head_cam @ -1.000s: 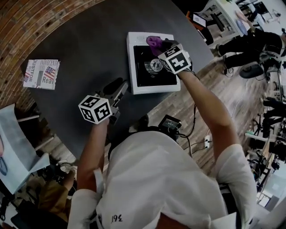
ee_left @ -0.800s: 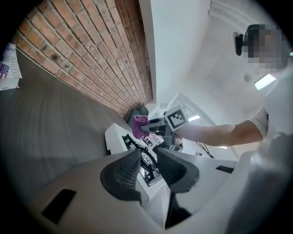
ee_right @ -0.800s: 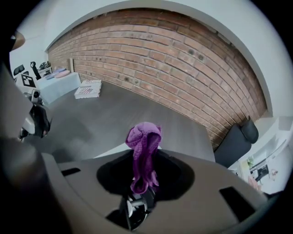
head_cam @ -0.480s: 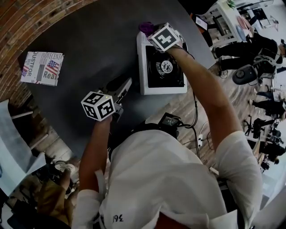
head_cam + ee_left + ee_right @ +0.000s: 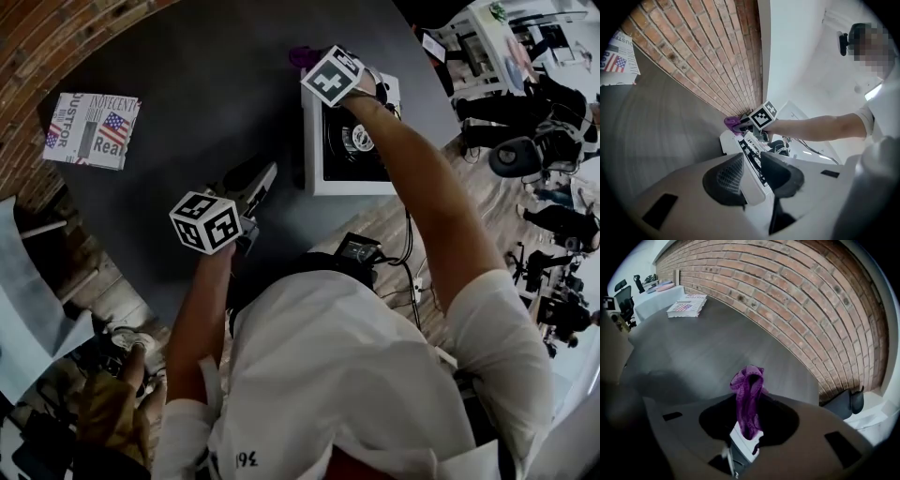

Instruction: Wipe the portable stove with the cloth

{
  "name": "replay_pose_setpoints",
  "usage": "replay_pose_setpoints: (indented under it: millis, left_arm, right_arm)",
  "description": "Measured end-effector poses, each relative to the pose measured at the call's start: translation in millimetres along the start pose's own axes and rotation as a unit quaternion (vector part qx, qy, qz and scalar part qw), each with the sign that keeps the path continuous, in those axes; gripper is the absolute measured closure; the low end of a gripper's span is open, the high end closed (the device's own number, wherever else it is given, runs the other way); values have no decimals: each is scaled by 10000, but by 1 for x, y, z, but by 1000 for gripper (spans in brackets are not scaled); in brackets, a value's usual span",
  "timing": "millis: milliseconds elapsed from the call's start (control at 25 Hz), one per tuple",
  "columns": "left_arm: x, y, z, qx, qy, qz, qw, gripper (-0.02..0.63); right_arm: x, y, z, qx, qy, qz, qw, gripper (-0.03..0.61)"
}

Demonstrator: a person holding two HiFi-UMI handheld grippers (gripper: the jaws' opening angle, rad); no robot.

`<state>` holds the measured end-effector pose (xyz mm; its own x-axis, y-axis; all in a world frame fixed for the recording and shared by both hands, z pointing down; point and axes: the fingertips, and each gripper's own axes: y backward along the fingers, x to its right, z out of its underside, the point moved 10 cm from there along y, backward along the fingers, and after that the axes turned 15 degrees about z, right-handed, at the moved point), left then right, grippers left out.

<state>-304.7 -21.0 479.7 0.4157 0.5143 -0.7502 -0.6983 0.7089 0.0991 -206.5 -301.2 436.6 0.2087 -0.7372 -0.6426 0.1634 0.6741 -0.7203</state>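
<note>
The portable stove (image 5: 315, 178), white with a black top and a round burner, sits at the right side of the dark table. My right gripper (image 5: 317, 64) is shut on a purple cloth (image 5: 300, 56) at the stove's far left corner. In the right gripper view the cloth (image 5: 749, 390) stands bunched between the jaws above the white stove corner (image 5: 746, 442). My left gripper (image 5: 262, 178) hovers over the table left of the stove, apart from it, jaws open and holding nothing. In the left gripper view the stove (image 5: 740, 140) shows through the gap of my left gripper (image 5: 752, 176).
A magazine (image 5: 91, 131) lies at the table's far left, also seen in the right gripper view (image 5: 686, 305). The round table (image 5: 187, 84) ends just right of the stove, with wooden floor (image 5: 412, 206), chairs and seated people beyond. A brick wall (image 5: 811, 310) curves behind the table.
My right gripper carried the cloth from over the burner to the stove's far left corner. The left gripper has stayed where it was.
</note>
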Motion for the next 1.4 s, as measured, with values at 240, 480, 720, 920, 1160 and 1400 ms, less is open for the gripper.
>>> replay_pose_setpoints:
  millis: [240, 480, 720, 920, 1160, 1400]
  left_arm:
    - [2, -11, 1, -52, 28, 149, 9999, 500]
    - [4, -18, 4, -171, 55, 248, 9995, 500]
    - [11, -29, 7, -287, 37, 365, 9989, 500]
    - [13, -35, 8, -357, 17, 435, 9984, 500]
    - [18, -39, 10, -393, -33, 476, 9981, 500]
    - [24, -45, 13, -448, -76, 495, 9977, 500]
  right_arm:
    - [-15, 8, 3, 59, 345, -115, 9993, 468]
    - [-34, 19, 10, 205, 792, -127, 9966, 468]
    - [-43, 36, 24, 398, 838, -123, 9956, 468]
    - [-53, 47, 32, 680, 1237, 46, 9900, 468]
    - [-56, 65, 32, 1131, 1310, 208, 9847, 468]
    - [-73, 75, 36, 1313, 1752, 71, 9757, 468]
